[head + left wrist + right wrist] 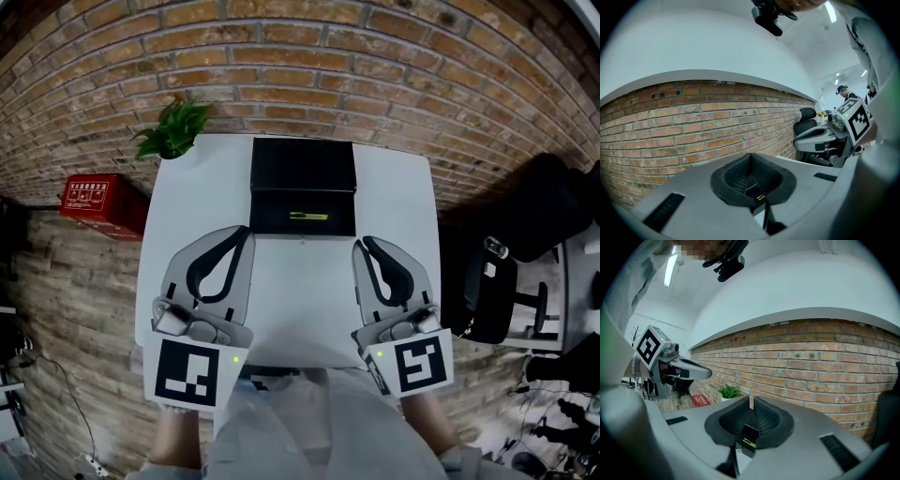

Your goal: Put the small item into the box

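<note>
The left hand-held gripper (244,232) and right hand-held gripper (364,244) are over the white worktop (403,197), jaws together, empty. The open black box (302,164) lies just beyond.

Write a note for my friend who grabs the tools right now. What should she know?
Left tool: shut, holding nothing, over the near part of the table.
Right tool: the same.
The black box sits at the table's far side, ahead of both tools.
A yellow-green strip shows on its near half; item or label, I cannot tell.
Left to do: check the box first.
</note>
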The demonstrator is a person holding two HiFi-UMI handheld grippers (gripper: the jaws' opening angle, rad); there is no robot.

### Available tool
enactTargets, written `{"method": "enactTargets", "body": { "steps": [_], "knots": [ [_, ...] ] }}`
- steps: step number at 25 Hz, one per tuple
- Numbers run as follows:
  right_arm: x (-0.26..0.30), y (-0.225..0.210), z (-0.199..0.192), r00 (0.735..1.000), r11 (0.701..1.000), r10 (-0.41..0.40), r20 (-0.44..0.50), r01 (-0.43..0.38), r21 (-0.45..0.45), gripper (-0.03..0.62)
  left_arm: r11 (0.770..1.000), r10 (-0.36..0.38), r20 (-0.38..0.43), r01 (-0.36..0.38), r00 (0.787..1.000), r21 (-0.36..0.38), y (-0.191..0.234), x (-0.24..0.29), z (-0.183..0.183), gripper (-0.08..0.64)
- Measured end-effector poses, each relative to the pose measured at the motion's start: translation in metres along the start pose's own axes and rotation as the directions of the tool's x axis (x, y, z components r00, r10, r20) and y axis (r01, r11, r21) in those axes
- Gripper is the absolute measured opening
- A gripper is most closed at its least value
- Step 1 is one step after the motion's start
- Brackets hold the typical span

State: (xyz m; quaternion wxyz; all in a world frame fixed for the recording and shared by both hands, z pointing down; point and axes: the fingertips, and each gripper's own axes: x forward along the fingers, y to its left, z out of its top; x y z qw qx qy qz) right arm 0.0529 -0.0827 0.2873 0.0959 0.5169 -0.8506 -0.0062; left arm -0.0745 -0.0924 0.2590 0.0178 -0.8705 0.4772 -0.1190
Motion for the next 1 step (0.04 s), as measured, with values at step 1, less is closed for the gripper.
{"method": "enactTargets", "body": {
  "steps": [1],
  "knots": [
    [0.0004,0.0001,-0.0001,1.000,1.000,0.002,0.000,-0.002,0.000,0.058,1.000,0.003,0.000,-0.003,1.000,-0.005,-0.0001,-0.0002,-0.0001,0.018]
  ]
}}
